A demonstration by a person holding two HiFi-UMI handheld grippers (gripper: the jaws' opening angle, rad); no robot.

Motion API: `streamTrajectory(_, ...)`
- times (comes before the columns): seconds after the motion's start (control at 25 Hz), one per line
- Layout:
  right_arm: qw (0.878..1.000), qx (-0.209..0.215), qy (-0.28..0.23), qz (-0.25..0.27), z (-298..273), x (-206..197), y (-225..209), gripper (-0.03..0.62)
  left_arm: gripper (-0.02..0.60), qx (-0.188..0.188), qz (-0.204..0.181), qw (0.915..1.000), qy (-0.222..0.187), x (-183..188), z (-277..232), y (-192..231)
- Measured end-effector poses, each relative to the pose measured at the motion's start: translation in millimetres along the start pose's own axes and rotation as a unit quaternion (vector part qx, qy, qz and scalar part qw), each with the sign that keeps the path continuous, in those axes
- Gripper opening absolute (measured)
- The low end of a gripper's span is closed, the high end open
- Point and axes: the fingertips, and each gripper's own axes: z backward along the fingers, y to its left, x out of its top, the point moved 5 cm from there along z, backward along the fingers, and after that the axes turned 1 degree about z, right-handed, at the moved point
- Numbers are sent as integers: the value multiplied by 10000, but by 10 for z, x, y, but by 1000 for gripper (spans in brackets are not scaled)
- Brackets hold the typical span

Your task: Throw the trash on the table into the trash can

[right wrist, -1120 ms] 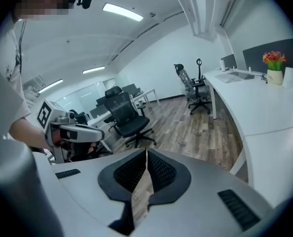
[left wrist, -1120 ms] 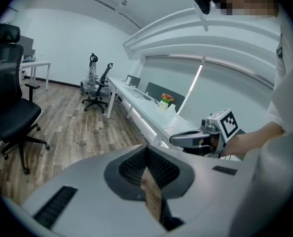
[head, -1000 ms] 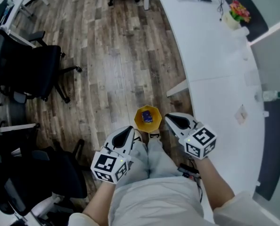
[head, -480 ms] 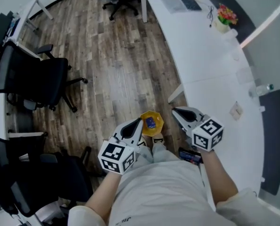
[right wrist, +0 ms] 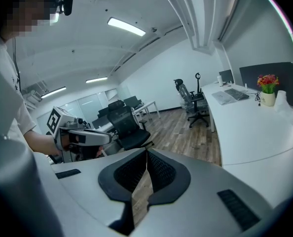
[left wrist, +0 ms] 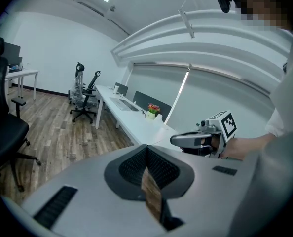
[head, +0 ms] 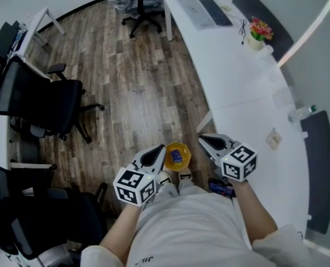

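A small yellow trash can (head: 185, 151) stands on the wood floor just ahead of the person's feet, with a blue item (head: 176, 157) inside it. My left gripper (head: 160, 148) hovers at its left and my right gripper (head: 201, 138) at its right. Both are shut with nothing between their jaws, as the left gripper view (left wrist: 146, 148) and the right gripper view (right wrist: 146, 153) show. On the white table (head: 248, 93) to the right lies a small scrap (head: 273, 139), beyond the right gripper.
Farther along the table are a clear bottle (head: 297, 114), a flower pot (head: 258, 32) and a keyboard (head: 213, 10). Black office chairs (head: 43, 102) stand at the left, one more (head: 138, 1) at the far end of the floor.
Both grippers have come up in front of the person and stay shut and empty. The head view has tilted to take in more of the table and the far floor.
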Motion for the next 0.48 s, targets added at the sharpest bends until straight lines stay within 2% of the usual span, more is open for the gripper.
streamTrajectory(0.2, 10000, 29, -37, -57, 17, -24, 39, 34, 0, -131, -16, 9999, -37, -25, 52, -34)
streamTrajectory(0.48, 9998, -12, -124, -125, 64, -34, 50, 34, 2, -46, -136, 9998, -120, -28, 65, -68)
